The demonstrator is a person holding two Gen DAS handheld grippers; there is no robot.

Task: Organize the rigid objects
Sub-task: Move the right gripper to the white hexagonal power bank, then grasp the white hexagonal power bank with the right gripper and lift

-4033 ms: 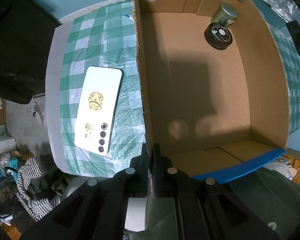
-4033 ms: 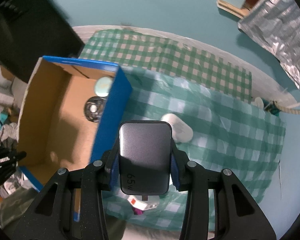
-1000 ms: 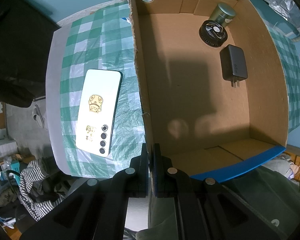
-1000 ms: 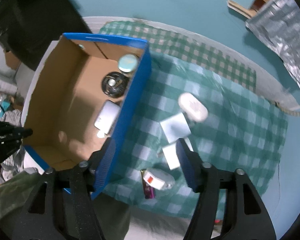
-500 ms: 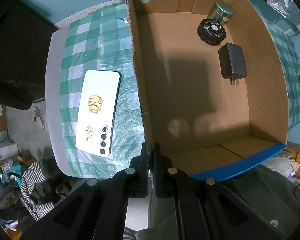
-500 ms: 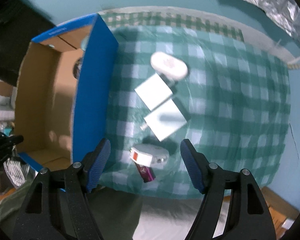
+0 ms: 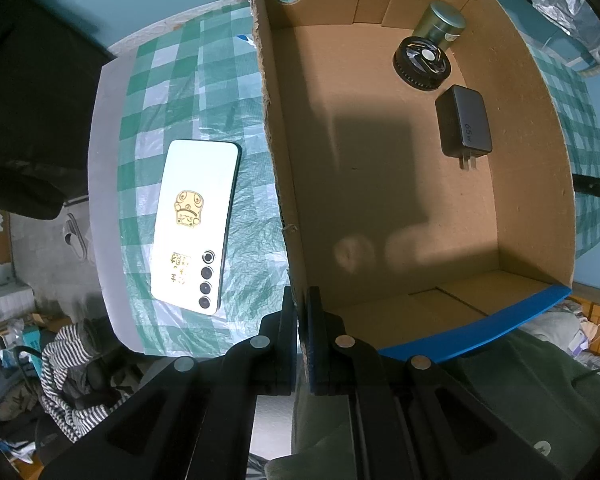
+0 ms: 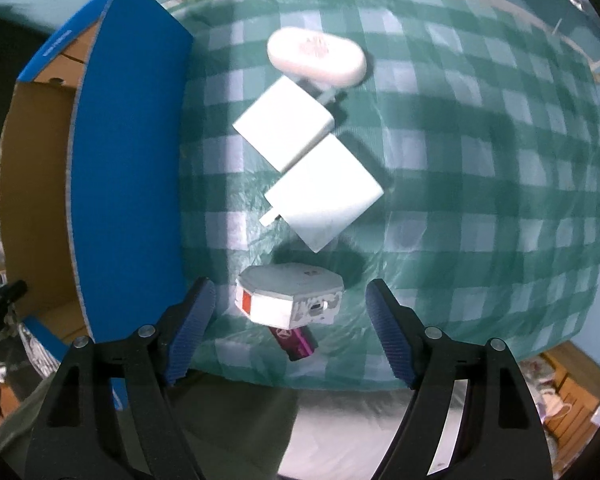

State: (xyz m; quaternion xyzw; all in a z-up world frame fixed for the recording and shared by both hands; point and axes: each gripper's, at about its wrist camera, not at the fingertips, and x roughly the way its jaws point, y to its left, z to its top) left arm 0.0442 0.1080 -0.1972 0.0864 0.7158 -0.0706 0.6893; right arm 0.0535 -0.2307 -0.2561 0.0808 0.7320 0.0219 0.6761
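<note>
My left gripper [image 7: 302, 308] is shut on the near left wall of the blue-rimmed cardboard box [image 7: 276, 152]. Inside the box lie a black 65W charger [image 7: 464, 122], a black round part [image 7: 422, 62] and a metal tin [image 7: 440, 24]. A white phone [image 7: 194, 224] lies face down left of the box. My right gripper [image 8: 290, 308] is open and empty above a white octagonal adapter [image 8: 288, 300] with a purple item [image 8: 296, 342] under it. Two white chargers [image 8: 284, 124] [image 8: 324, 192] and a white oval case [image 8: 316, 58] lie beyond.
The box's blue outer wall [image 8: 128, 184] stands left of the right gripper. The green checked cloth [image 8: 480, 200] covers the table, whose front edge is near the gripper. Striped clothing [image 7: 68, 368] lies on the floor at the left.
The black charger went from my right gripper into the box. My right gripper, now open, moved right and down over the adapter. The left gripper kept its hold.
</note>
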